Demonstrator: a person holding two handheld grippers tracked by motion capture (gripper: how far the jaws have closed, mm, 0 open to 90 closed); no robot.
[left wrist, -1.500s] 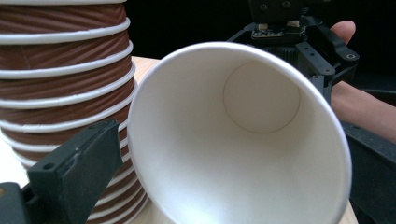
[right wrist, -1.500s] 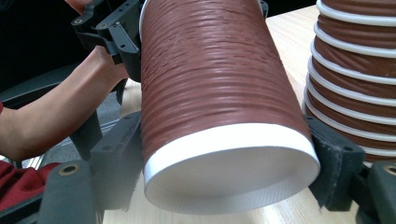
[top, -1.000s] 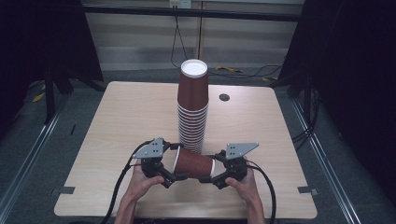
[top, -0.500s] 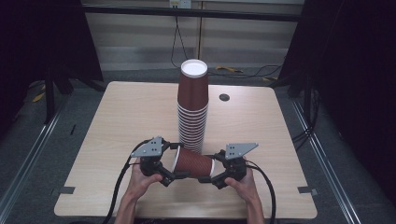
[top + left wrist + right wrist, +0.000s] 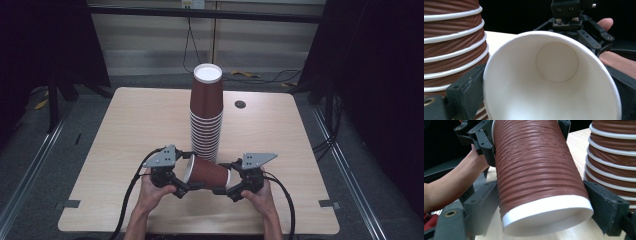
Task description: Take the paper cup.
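A single brown ribbed paper cup lies on its side above the table's front, held between both grippers. My left gripper grips its open mouth; its jaws have just been closing on the rim. In the left gripper view I look into the cup's white inside, with a jaw at each side. My right gripper is shut on the cup's base, and the base fills the space between its two jaws. A tall stack of brown cups stands upside down just behind.
The wooden table has a small dark round hole at its back right. The stack stands very close to the held cup. Cables trail from both grippers over the front edge. Dark floor and rails surround the table.
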